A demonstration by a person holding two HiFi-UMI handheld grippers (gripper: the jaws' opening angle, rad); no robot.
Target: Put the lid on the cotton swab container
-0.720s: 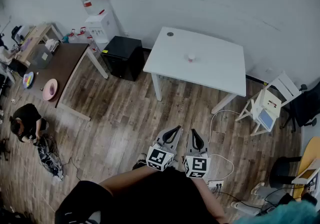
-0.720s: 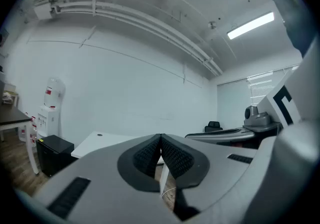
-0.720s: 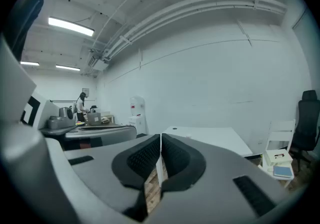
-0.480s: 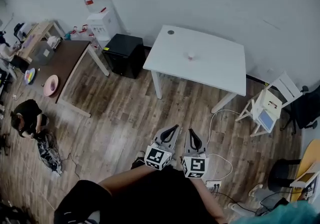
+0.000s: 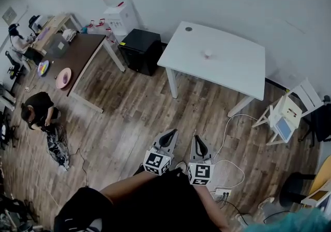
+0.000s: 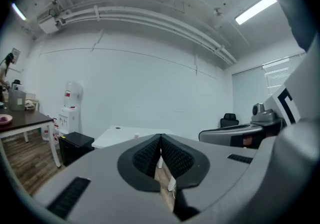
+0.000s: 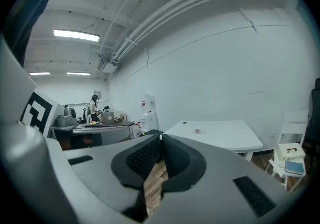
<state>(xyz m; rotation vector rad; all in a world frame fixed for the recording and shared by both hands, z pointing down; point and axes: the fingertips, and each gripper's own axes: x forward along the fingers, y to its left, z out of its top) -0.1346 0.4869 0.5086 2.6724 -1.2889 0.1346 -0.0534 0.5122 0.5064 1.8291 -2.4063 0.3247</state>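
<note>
The left claw point(image 5: 172, 132) is closed, pads together, with nothing between them. The right claw point(image 5: 197, 138) is likewise closed and empty. Both are held side by side over the wooden floor point(image 5: 129, 117), close to the person's body. The cotton swab container point(image 5: 208, 53) stands near the middle of the white counter point(image 5: 238, 73) – well apart from both claws – too small in view to tell whether it is covered.

White table point(image 5: 235, 73) (small container point(image 5: 208, 54) on top)
</note>
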